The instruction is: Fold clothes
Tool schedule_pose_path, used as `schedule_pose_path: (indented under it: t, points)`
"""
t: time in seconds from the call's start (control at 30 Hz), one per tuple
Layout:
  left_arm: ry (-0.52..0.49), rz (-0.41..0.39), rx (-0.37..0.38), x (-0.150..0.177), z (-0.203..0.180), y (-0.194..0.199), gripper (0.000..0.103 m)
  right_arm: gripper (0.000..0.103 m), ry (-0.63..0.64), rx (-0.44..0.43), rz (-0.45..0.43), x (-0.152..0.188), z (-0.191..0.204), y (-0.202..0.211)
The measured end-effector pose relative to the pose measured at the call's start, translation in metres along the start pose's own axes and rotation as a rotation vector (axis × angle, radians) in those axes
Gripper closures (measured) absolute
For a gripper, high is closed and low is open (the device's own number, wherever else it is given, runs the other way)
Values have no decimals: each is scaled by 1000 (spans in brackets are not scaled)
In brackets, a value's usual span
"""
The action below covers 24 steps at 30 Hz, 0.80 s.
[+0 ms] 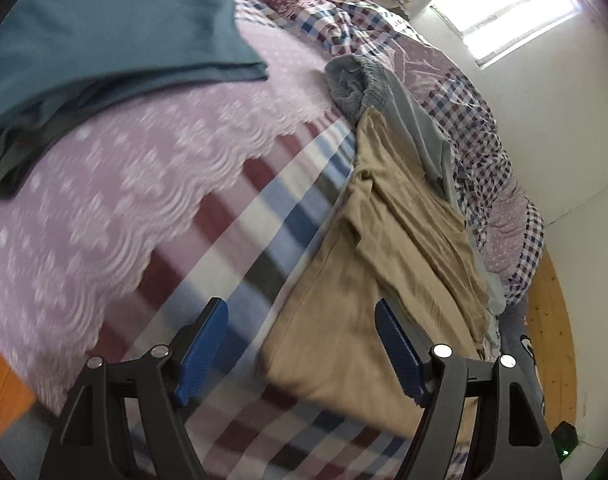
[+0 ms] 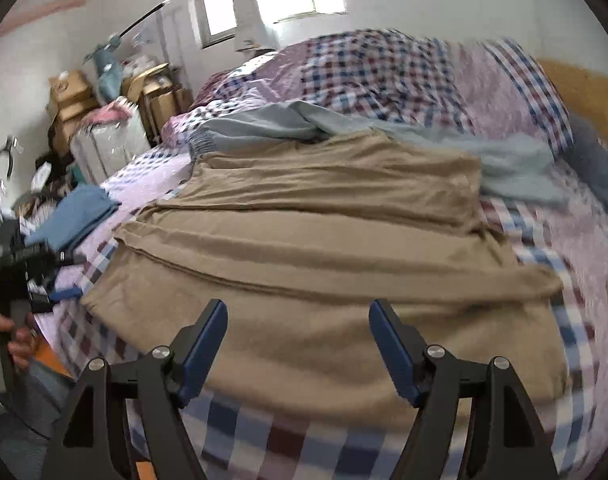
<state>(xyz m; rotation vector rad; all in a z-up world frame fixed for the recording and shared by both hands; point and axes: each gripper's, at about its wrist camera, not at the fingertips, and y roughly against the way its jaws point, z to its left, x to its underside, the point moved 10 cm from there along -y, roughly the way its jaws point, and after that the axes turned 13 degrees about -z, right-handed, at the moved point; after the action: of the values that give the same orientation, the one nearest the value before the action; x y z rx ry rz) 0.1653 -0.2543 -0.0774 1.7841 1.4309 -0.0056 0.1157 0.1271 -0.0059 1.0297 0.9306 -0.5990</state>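
Both grippers, left gripper (image 1: 300, 344) and right gripper (image 2: 298, 344), hover with jaws wide and empty; pinch the tan garment (image 2: 323, 240) by its corners at the bed's (image 2: 264, 432) near edge.

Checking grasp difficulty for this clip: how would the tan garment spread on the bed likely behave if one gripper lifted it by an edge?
The tan garment would probably be floppy: it lies in soft ridges and follows the bed's surface. Several overlapping layers show, so one pinched edge may lift only the top layer. It looks thin, probably light, and would likely drape and sag rather than hold its shape.
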Motion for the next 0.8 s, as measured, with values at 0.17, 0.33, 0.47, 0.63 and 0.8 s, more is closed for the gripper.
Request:
schedule_pose_path:
  t: [0.17, 0.33, 0.47, 0.63, 0.8]
  points:
    - [82, 19, 30, 12, 6, 3, 24, 26, -287, 47, -16, 6, -59, 30]
    - [165, 37, 60, 24, 12, 7, 24, 26, -564, 120, -90, 14, -122, 65]
    - [231, 52, 85, 33, 17, 10, 21, 26, -746, 171, -163, 25, -164, 91]
    - [258, 49, 127, 33, 11, 15, 21, 26, -817, 212, -180, 37, -184, 97]
    - [263, 51, 162, 31, 2, 15, 21, 26, -899, 165, -154, 51, -188, 87]
